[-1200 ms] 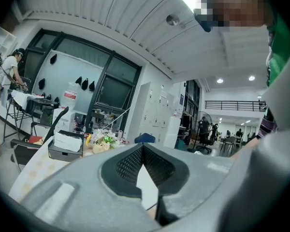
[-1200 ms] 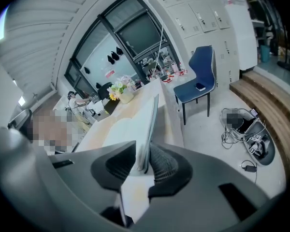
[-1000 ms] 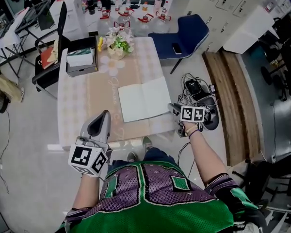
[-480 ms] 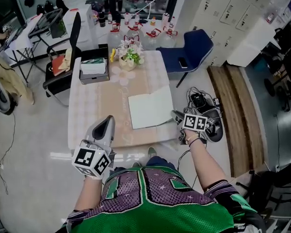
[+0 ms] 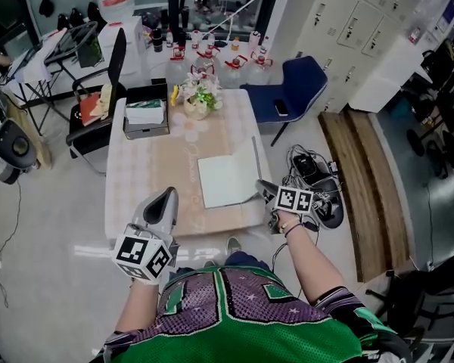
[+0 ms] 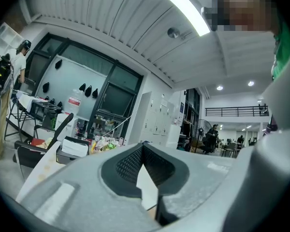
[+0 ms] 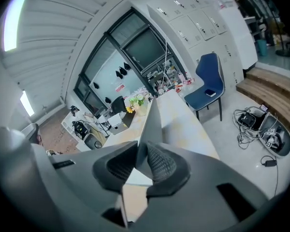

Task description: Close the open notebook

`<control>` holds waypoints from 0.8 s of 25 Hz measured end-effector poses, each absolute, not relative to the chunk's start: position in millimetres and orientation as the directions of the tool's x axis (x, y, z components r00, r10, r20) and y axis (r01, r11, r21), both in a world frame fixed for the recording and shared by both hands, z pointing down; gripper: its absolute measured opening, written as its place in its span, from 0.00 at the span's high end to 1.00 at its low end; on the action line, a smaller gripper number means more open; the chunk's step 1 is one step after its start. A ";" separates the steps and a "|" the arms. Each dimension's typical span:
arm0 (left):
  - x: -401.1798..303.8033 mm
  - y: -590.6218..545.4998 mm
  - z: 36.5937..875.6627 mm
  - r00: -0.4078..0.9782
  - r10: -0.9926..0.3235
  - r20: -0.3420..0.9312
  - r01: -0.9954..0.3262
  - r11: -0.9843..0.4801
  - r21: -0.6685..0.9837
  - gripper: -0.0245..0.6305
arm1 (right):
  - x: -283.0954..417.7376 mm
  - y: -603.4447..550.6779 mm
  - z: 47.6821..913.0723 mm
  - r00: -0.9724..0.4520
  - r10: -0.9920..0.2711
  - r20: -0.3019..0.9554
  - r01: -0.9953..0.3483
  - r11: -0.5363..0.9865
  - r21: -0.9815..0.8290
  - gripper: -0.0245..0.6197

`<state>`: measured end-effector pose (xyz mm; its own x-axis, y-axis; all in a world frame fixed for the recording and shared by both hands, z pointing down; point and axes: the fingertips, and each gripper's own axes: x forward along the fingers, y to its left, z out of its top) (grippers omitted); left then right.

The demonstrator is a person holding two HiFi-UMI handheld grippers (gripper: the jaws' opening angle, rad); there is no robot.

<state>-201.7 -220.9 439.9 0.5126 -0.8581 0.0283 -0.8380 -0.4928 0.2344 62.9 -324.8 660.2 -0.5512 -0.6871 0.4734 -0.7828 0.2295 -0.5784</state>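
Pale grey flooring [image 5: 53,225] is surrounding a rectangular table covered in a beige checked cloth [image 5: 147,180], with workshop clutter crowding the far wall. At the table's far left corner a black office chair [image 5: 110,74] is standing against the edge. Just beside it on the cloth, a dark grey open box holding a white carton [image 5: 145,116] is resting. Nearer the person, the left gripper [image 5: 169,192] is hovering over the near left part of the table, well apart from the book. Its jaws are meeting at their tips with nothing between them. A small pot of white and yellow flowers [image 5: 198,97] is sitting at the far middle of the cloth. On the right half, the white open notebook [image 5: 225,180] is lying flat, with its right-hand side [image 5: 254,161] standing upright on edge. The right gripper [image 5: 262,186] is reaching in at the near right corner. Its jaws are closing on the lower end of that upright side, which is sitting between the pads and touching both. Past the table a blue padded chair [image 5: 295,85] is standing, a tangle of black cables [image 5: 314,169] is lying on the floor, and a brown wooden platform [image 5: 359,180] is running alongside white metal lockers [image 5: 348,21]
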 end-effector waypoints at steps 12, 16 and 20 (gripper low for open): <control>-204.0 -214.1 446.1 0.482 -0.875 0.032 -0.853 -0.461 0.244 0.94 | 30.2 -320.2 654.9 -0.659 -0.644 0.389 -0.695 0.324 -0.642 0.85; -206.2 -215.1 447.5 0.471 -0.881 0.031 -0.859 -0.450 0.245 0.94 | 18.5 -320.3 655.3 -0.694 -0.620 0.366 -0.667 0.362 -0.651 0.85; -209.2 -215.3 446.9 0.462 -0.886 0.034 -0.864 -0.441 0.245 0.94 | 3.5 -317.9 655.9 -0.719 -0.594 0.361 -0.648 0.384 -0.658 0.85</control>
